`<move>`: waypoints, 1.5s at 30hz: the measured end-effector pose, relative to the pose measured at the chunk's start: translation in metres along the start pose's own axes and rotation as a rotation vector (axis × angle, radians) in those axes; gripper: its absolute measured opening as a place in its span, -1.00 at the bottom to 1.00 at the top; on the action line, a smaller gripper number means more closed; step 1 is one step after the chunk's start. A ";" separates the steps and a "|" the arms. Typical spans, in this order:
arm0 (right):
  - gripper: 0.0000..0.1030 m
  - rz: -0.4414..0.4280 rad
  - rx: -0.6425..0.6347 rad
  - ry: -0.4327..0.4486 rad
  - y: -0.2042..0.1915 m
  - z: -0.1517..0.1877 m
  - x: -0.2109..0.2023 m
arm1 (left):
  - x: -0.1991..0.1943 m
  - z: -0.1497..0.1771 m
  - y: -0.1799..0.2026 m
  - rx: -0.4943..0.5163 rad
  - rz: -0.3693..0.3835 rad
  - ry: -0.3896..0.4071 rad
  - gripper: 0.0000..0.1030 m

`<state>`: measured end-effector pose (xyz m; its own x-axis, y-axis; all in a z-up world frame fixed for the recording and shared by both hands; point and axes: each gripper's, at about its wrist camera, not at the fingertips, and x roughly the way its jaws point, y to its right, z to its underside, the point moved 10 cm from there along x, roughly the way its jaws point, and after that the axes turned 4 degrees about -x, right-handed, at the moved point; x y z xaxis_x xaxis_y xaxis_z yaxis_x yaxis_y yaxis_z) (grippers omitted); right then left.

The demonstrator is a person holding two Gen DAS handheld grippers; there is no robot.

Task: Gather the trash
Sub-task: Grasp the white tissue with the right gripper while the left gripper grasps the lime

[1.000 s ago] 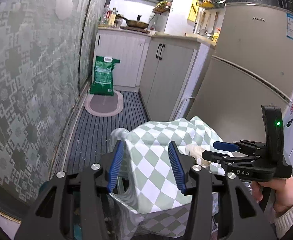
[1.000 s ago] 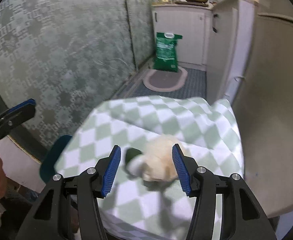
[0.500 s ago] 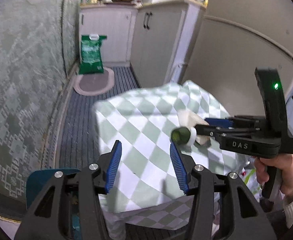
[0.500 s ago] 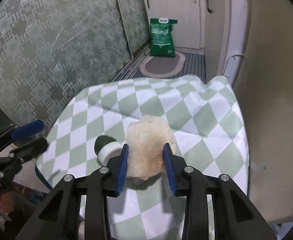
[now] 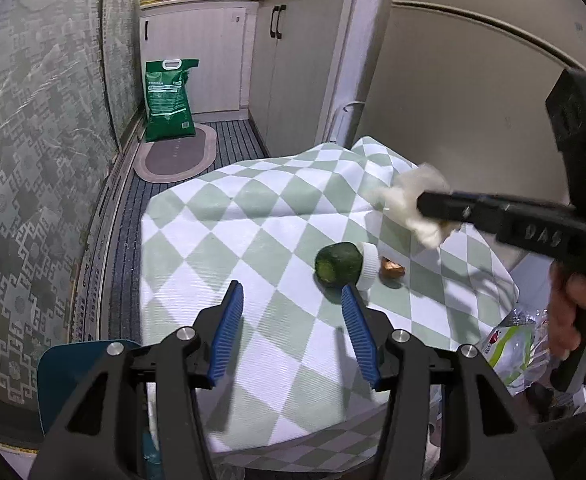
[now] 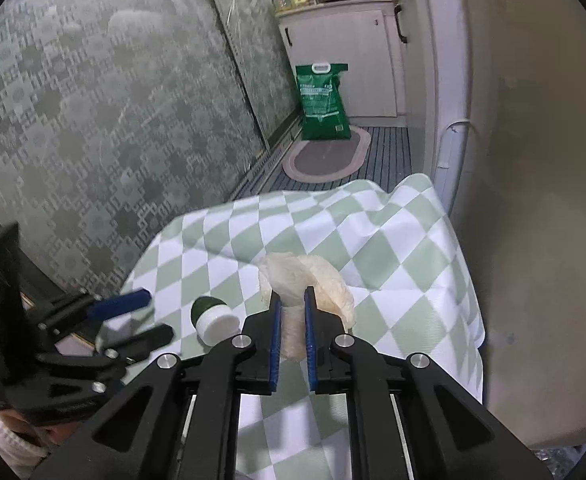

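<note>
The left wrist view alone shows a small brown scrap lying on the green-and-white checked cloth of the table, just beside a white plastic cap that touches a dark green cut vegetable stub. It also shows a plastic bag with red and green print below the table edge at right. The right wrist view hides the scrap but shows the stub and cap end-on.

The right claw is pressed nearly together, pinching a crumpled cream paper wad lifted above the cloth. The left claw is spread wide and holds nothing, its right finger's tip just in front of the cap.
</note>
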<state>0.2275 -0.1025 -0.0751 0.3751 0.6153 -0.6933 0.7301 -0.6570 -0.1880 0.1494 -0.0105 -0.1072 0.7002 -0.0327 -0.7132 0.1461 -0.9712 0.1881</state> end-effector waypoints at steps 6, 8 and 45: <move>-0.80 -0.016 0.013 0.021 0.005 -0.001 -0.010 | 0.008 0.000 0.013 0.029 -0.002 -0.009 0.09; -0.81 -0.021 0.014 0.027 0.005 -0.001 -0.012 | 0.012 0.000 0.015 0.039 -0.009 -0.011 0.09; -0.80 -0.042 0.023 0.017 0.020 0.012 -0.027 | 0.033 -0.012 0.031 0.057 -0.010 -0.020 -0.35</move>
<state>0.2249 -0.1371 -0.0688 0.3545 0.6498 -0.6724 0.7323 -0.6401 -0.2325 0.1855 -0.0390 -0.1173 0.6848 -0.0266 -0.7282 0.1131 -0.9833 0.1423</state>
